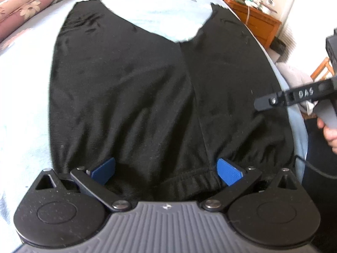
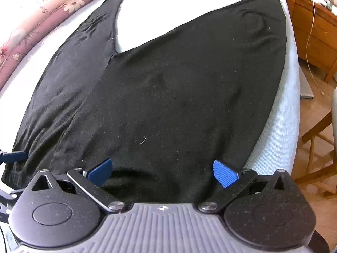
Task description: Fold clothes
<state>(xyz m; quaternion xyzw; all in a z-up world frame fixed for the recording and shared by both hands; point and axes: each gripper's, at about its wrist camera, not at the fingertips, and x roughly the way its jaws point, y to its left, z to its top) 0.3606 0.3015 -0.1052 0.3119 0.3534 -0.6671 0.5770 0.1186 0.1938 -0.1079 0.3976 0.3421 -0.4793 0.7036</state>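
Black trousers (image 1: pixel 130 88) lie spread flat on the pale blue bedsheet (image 1: pixel 23 126), waistband (image 1: pixel 185 181) nearest the grippers and the two legs fanning away toward eleven and one o'clock, a wedge of sheet showing between them. At the far left, around ten o'clock, a rolled floral quilt (image 1: pixel 23 10) runs along the edge of the bed. The left gripper (image 1: pixel 166 170) hovers low over the waistband, its blue pads (image 1: pixel 103 170) spread wide apart with nothing between them; the elastic band sits in the gap, but whether a pad touches the cloth cannot be told. The right gripper (image 2: pixel 162 171) is likewise splayed and empty, poised over the waist end of the right-hand leg near the mattress edge. In the left wrist view it juts in at three o'clock above the outer trouser leg, with a hand (image 1: pixel 330 135) on its grey handle. Beyond the bed, at one o'clock, stands a wooden dresser (image 2: pixel 313 29) with a trailing cord, and a wooden chair (image 2: pixel 318 147) sits at three o'clock.
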